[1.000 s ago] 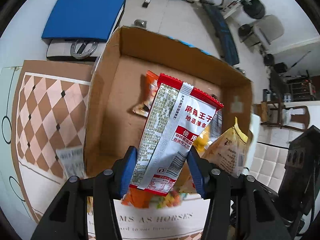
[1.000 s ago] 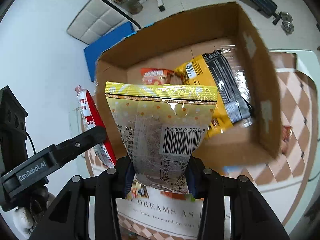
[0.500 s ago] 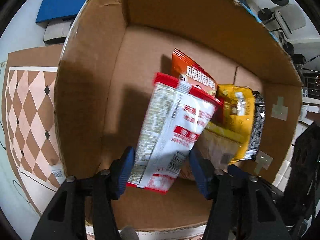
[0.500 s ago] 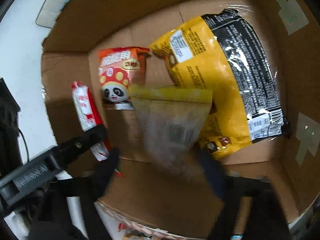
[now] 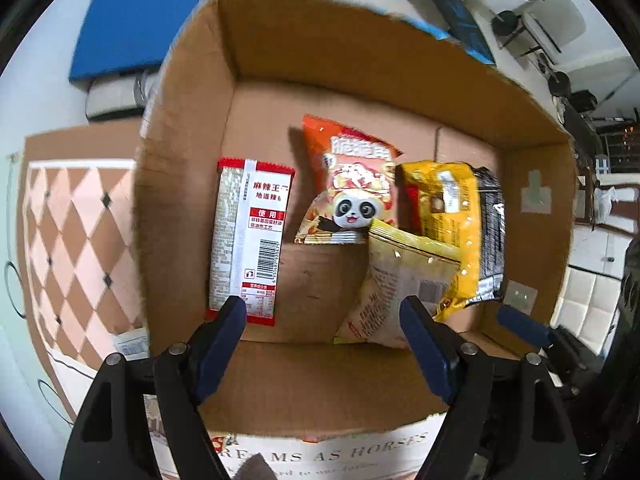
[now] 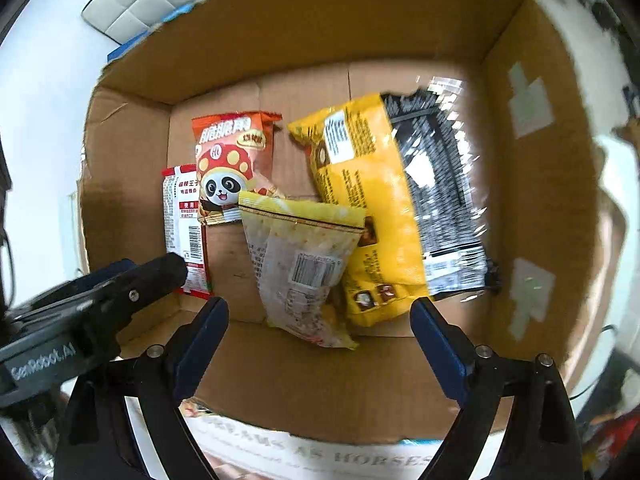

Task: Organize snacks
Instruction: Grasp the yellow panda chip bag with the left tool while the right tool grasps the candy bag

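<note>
Inside the cardboard box [image 6: 132, 168], four snack packets lie flat: red-and-white packet [image 5: 248, 240], panda packet [image 5: 352, 184], pale yellow packet [image 6: 300, 268] and yellow-and-black bag [image 6: 400, 200]. Left hand-held gripper [image 5: 322, 312] and right hand-held gripper [image 6: 320, 312] hang above, jaws just opened wide, gripping nothing.

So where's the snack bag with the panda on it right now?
The panda bag lies flat on the floor of the cardboard box, toward the back, between the red-and-white packet and the big yellow-and-black bag.
</note>
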`<action>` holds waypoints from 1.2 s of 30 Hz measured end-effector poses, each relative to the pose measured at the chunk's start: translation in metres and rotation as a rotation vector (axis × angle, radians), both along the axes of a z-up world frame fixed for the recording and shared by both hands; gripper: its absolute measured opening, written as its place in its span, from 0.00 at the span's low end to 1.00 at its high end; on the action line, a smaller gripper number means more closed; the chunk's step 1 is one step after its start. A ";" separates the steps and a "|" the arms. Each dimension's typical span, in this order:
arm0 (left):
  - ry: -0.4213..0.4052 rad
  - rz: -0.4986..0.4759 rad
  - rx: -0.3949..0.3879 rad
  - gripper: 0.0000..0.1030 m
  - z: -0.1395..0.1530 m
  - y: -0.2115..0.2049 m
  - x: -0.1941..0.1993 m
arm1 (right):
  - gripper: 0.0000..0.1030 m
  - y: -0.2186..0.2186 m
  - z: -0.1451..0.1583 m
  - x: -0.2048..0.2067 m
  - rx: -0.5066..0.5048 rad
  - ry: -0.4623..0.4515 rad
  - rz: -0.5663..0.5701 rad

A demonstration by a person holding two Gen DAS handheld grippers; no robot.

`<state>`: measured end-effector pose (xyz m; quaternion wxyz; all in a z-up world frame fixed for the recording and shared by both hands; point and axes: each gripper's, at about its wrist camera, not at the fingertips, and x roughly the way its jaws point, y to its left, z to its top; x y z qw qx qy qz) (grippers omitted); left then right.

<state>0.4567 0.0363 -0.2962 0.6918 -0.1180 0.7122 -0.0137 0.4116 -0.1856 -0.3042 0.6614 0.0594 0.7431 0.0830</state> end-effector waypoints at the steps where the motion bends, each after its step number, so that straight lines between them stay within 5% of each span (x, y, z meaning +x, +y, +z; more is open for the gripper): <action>1: -0.026 -0.012 0.015 0.76 0.008 -0.001 -0.005 | 0.92 -0.001 0.007 -0.004 -0.020 -0.027 0.005; 11: -0.287 -0.064 0.131 0.76 0.072 -0.003 -0.049 | 0.95 -0.028 0.066 -0.055 -0.107 -0.198 -0.022; 14: -0.322 -0.069 0.137 0.89 0.082 -0.006 -0.060 | 0.95 -0.035 0.084 -0.070 -0.098 -0.237 -0.047; 26: -0.426 -0.040 0.144 0.90 0.117 -0.003 -0.115 | 0.95 -0.039 0.125 -0.113 -0.013 -0.279 -0.089; 32: -0.405 -0.003 0.210 0.90 0.100 0.017 -0.163 | 0.96 -0.044 0.095 -0.149 0.003 -0.191 -0.103; 36: -0.306 0.033 0.217 0.90 0.057 0.038 -0.187 | 0.96 -0.041 0.055 -0.169 0.005 -0.112 -0.109</action>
